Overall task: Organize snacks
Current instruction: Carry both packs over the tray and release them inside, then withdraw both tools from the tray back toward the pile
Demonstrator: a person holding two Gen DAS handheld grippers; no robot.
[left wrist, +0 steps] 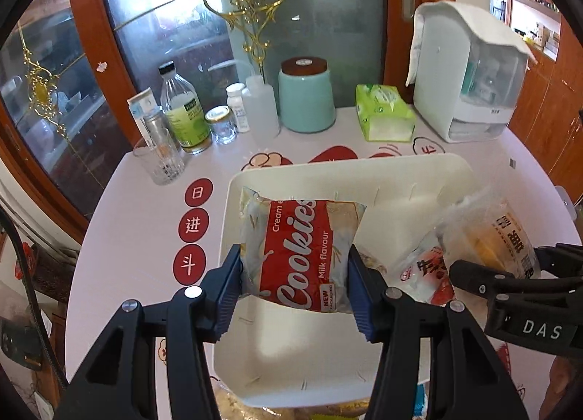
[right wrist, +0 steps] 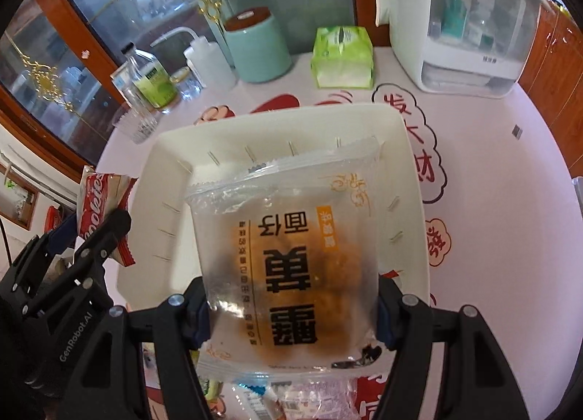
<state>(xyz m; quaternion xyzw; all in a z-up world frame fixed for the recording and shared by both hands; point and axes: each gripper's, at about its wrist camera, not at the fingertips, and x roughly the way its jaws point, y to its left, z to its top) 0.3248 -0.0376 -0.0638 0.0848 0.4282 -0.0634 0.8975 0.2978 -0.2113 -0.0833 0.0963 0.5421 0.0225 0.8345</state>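
My left gripper (left wrist: 295,285) is shut on a red and white Cookies packet (left wrist: 297,248) and holds it above the left part of a white plastic bin (left wrist: 328,172). My right gripper (right wrist: 291,314) is shut on a clear packet with an orange snack and black Chinese print (right wrist: 288,259), held over the same bin (right wrist: 277,117). In the left wrist view the right gripper (left wrist: 510,274) and its clear packet (left wrist: 503,234) are at the right, above a red and white snack packet (left wrist: 426,270) in the bin. The right wrist view shows the left gripper (right wrist: 91,234) with the Cookies packet (right wrist: 94,208) at the left.
At the table's back stand a glass tumbler (left wrist: 160,161), bottles and jars (left wrist: 186,110), a teal canister (left wrist: 306,95), a green tissue pack (left wrist: 382,110) and a white appliance (left wrist: 470,77). More snack packets (right wrist: 284,398) lie on the table in front of the bin.
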